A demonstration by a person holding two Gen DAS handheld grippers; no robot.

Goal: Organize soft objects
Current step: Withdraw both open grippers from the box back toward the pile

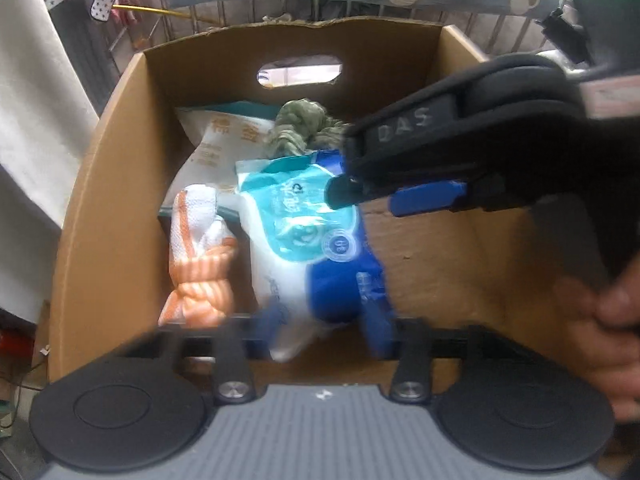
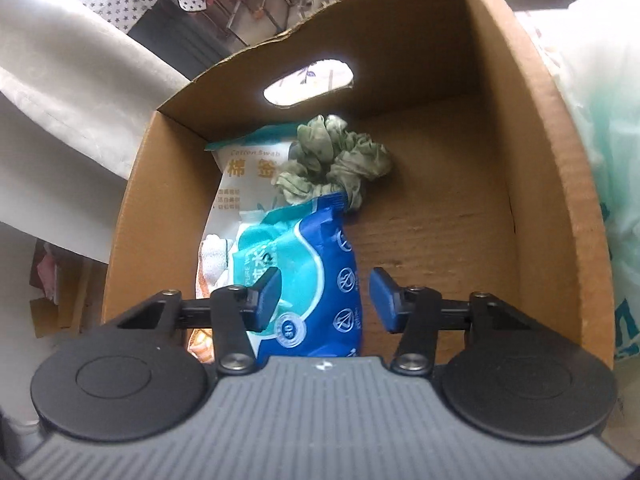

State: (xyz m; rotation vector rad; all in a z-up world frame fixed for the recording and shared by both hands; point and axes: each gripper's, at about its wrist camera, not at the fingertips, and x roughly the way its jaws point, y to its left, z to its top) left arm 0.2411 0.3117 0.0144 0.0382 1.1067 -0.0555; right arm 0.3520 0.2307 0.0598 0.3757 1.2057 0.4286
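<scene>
Right gripper [image 2: 325, 300] spread, straddling the wet-wipes pack [image 2: 308, 280] in the cardboard box [image 2: 520, 160]; pack's long axis runs away along the fingers. Left gripper [image 1: 324, 332] blurred, can't tell its state.

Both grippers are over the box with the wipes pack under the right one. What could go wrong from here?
1. The right gripper is open above the blue wipes pack, which lies partly on the cotton swab bag and by the green scrunchie; closing low might snag those too.
2. The left gripper hangs close by in the same cardboard box, so the two could collide.
3. The left wrist view is motion-blurred, so aim is uncertain.
</scene>
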